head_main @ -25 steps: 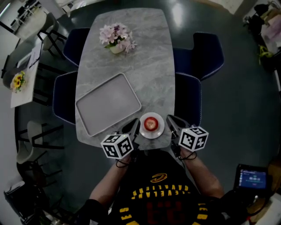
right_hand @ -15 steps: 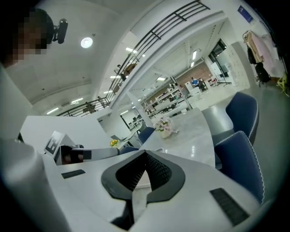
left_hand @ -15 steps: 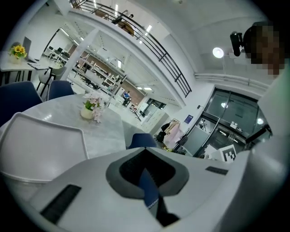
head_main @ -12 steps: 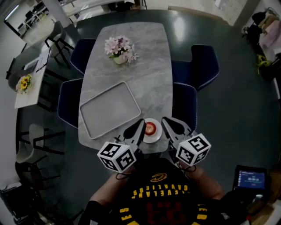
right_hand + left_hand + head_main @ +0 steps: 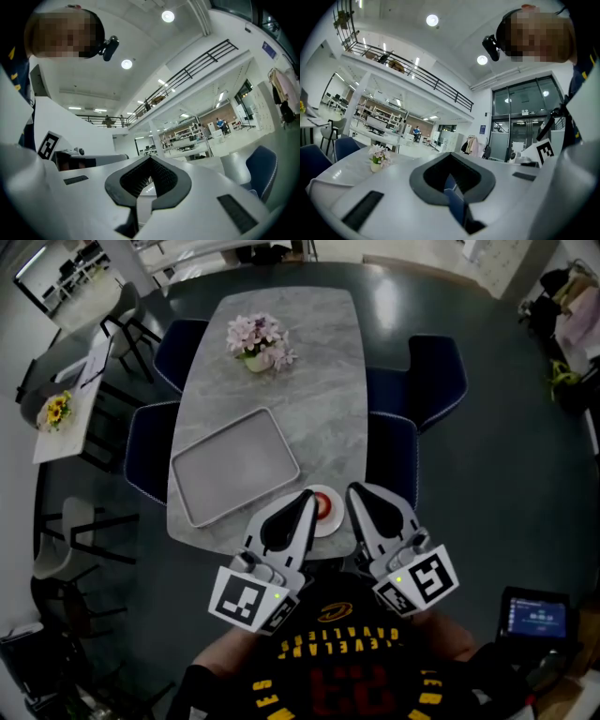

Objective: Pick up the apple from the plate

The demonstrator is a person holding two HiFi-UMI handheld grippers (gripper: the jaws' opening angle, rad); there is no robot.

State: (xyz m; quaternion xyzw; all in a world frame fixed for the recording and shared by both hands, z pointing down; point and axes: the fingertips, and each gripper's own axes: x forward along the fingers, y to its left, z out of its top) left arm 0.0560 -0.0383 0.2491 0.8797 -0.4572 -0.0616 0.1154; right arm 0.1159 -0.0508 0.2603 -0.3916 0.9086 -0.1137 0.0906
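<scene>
Head view: apple sits on plate at the near table edge, below and between left gripper and right gripper, seemingly nearer the left; left gripper view: jaws together, empty, aimed level, apple unseen; right gripper view: likewise closed on nothing.

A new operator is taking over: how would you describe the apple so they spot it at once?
Find the long grey marble table; at its near end, right of the grey tray, sits a small white plate. The apple is the one red thing on it, unlike the pink flowers at the far end.
</scene>
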